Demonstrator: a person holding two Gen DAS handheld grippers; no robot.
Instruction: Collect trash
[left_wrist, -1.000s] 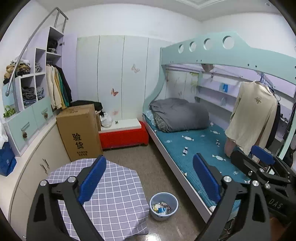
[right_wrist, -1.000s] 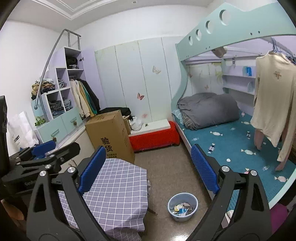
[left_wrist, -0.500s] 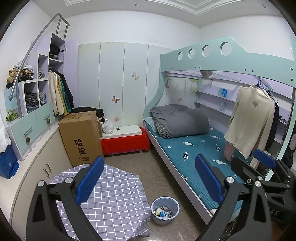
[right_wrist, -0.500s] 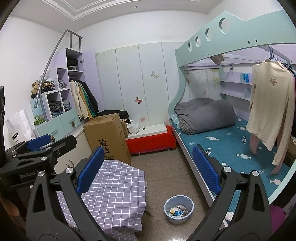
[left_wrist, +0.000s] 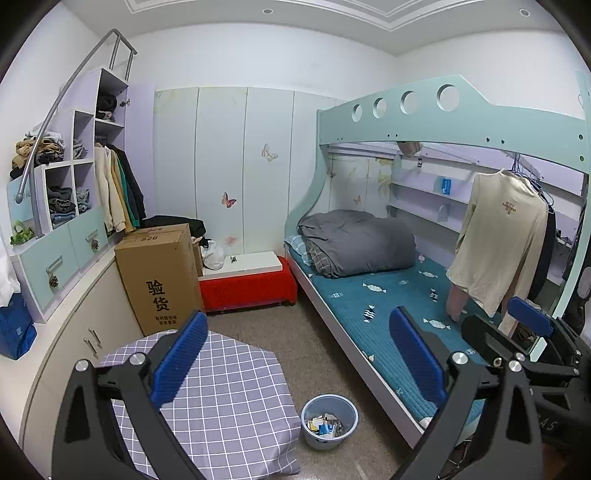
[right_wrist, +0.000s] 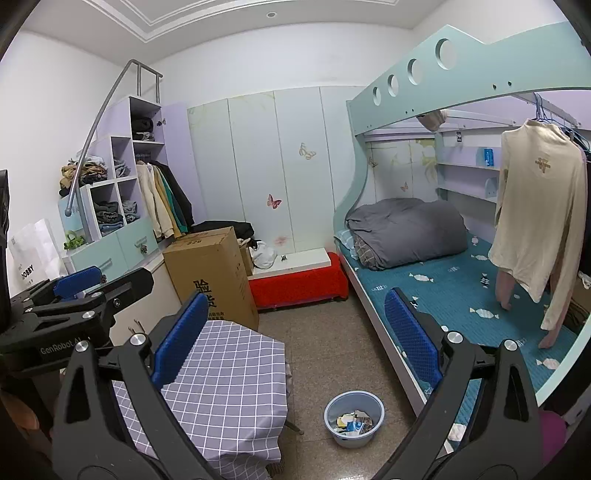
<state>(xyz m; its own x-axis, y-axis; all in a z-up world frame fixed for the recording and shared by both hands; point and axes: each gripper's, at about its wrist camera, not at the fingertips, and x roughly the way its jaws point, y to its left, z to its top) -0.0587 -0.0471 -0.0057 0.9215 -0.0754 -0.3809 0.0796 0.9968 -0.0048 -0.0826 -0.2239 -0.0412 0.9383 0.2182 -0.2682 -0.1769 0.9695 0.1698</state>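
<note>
A light blue trash bin (left_wrist: 330, 421) stands on the floor between the table and the bed, with paper scraps and wrappers inside; it also shows in the right wrist view (right_wrist: 354, 418). My left gripper (left_wrist: 299, 354) is open and empty, held high above the table and bin. My right gripper (right_wrist: 295, 341) is open and empty, also held high. The right gripper shows at the right edge of the left wrist view (left_wrist: 524, 332), and the left gripper at the left edge of the right wrist view (right_wrist: 79, 291).
A table with a grey checked cloth (left_wrist: 229, 398) stands at lower left. A cardboard box (left_wrist: 159, 273) and a red bench (left_wrist: 247, 288) stand behind it. A bunk bed with blue mattress (left_wrist: 388, 306) fills the right. Cabinets and shelves (left_wrist: 66, 236) line the left wall.
Both grippers have risen and tilted up a little; the room sits lower in both views. Both stay open and empty.
</note>
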